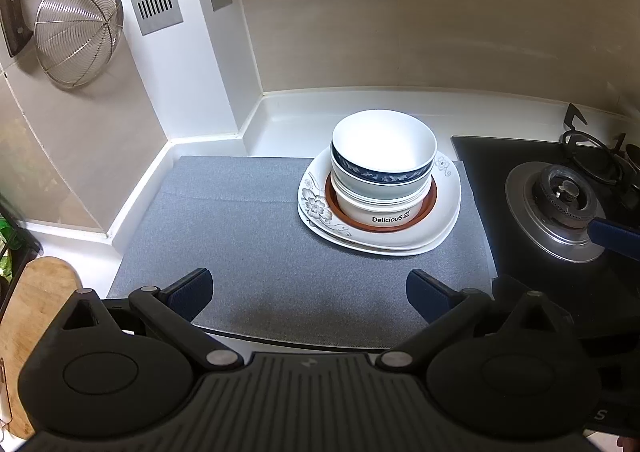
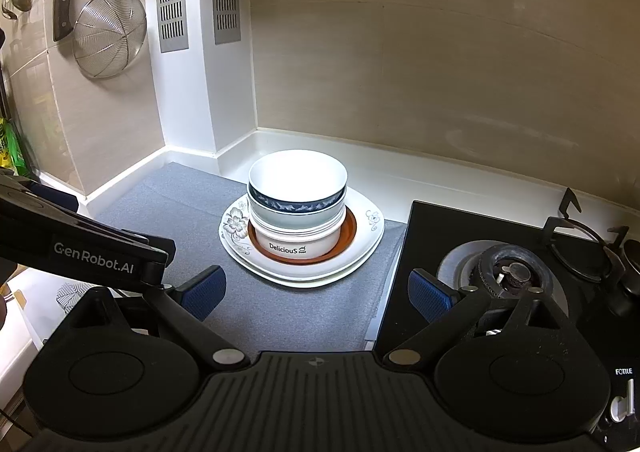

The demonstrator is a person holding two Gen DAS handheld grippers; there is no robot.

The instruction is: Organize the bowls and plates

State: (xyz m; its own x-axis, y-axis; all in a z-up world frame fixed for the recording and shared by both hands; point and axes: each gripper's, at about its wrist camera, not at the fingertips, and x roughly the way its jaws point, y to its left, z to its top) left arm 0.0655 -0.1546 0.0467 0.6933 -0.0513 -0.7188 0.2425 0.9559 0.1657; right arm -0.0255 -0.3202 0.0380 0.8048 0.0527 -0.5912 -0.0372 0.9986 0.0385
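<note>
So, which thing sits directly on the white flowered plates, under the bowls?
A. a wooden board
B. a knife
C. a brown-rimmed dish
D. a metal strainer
C: the brown-rimmed dish lies on the white flowered plates, and the "Delicious" bowl stands in it.

my left gripper (image 1: pixel 310 294) is matte black plastic, with a ribbed plate in the middle, two round discs at the sides and silver rivets on the link arms. my right gripper (image 2: pixel 316 294) looks the same. the finger pads (image 2: pixel 430 296) are dark blue and textured. white letters "genrobot.ai" stand on one black body.
</note>
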